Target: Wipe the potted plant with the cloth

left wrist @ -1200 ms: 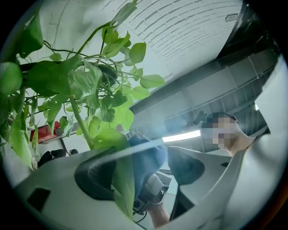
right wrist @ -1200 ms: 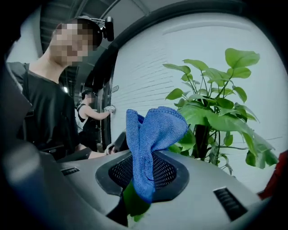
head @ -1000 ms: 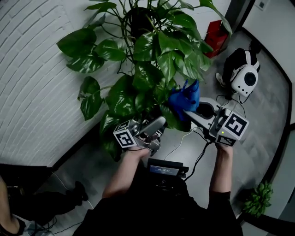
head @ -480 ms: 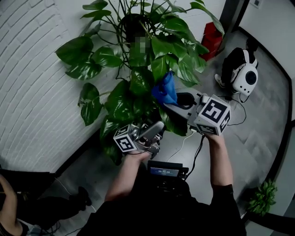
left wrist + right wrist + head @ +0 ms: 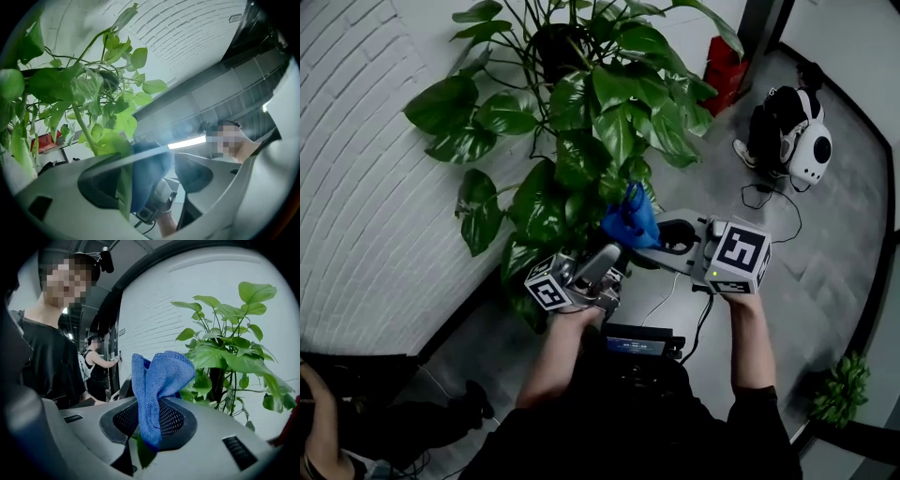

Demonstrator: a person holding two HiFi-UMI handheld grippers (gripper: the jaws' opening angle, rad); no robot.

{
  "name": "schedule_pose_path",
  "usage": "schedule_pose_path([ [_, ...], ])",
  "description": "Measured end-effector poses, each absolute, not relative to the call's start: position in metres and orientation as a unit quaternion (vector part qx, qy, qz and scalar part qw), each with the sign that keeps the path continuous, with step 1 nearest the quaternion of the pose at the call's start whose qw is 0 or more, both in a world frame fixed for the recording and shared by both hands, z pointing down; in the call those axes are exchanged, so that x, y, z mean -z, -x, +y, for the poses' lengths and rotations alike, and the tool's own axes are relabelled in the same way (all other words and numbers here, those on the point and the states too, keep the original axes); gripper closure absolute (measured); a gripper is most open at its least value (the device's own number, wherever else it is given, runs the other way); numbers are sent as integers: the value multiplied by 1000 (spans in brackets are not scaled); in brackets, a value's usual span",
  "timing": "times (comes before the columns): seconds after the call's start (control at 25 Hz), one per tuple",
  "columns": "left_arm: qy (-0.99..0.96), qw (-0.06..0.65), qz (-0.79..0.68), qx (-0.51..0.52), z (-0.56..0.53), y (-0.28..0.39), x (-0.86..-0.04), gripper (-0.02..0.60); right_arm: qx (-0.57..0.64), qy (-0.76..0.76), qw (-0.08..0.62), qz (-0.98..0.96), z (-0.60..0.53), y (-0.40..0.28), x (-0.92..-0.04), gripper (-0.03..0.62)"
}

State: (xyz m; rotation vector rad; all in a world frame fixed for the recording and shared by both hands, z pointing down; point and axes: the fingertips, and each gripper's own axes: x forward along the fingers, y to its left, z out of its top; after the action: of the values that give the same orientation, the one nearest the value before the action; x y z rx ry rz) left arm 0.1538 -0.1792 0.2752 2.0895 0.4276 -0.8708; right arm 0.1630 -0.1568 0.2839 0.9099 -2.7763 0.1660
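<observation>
Seen from above, a person stands over a large potted plant (image 5: 619, 131) with broad green leaves, set against a white brick wall (image 5: 366, 187) on a grey floor (image 5: 825, 253). The right gripper (image 5: 639, 246) reaches toward the lower leaves with its jaws closed tight on a blue cloth (image 5: 630, 220). The cloth stands up in a bunched fold from between the jaws and rests against the foliage low on the plant's near side, and a sliver of green shows under it at the jaws. The left gripper (image 5: 600, 264) is just beside it, lower and to the left, angled upward under the leaves, its jaws wide apart and gripping nothing. A leaf (image 5: 123, 192) hangs edge-on in the gap close to one pad, with the blue cloth just behind it. On the floor to the right are a white and black object (image 5: 814, 148) and a red object (image 5: 724, 66), and a small plant (image 5: 836, 401) stands near the lower right edge
</observation>
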Motion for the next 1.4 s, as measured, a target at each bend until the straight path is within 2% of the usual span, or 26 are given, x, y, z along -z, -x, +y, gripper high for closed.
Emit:
schedule_pose_path([
  [0.36,-814,411,177,371,-182,-148,-276,229,-106,-293,125,-942,-103,-167,-338,487],
  [0.48,-816,407,179,369,-181,-152,-277,227,-100,-289,77,-949,-86,-182,-316,487],
  [0.64,-815,414,186,360,-174,-161,-281,228,-19,-350,10,-937,-92,-228,-242,487],
  [0.8,-809,426,189,357,-168,-167,-292,228,55,-468,62,-880,-137,-280,-215,487],
  [0.96,-795,438,200,368,-162,-174,-297,227,59,-492,132,-858,-188,-293,-235,487],
  [1.16,-790,461,216,342,-151,-203,-327,228,47,-467,145,-871,-210,-284,-257,487],
  [1.4,-802,452,231,315,-132,-225,-327,227,29,-456,156,-876,-193,-286,-277,487],
])
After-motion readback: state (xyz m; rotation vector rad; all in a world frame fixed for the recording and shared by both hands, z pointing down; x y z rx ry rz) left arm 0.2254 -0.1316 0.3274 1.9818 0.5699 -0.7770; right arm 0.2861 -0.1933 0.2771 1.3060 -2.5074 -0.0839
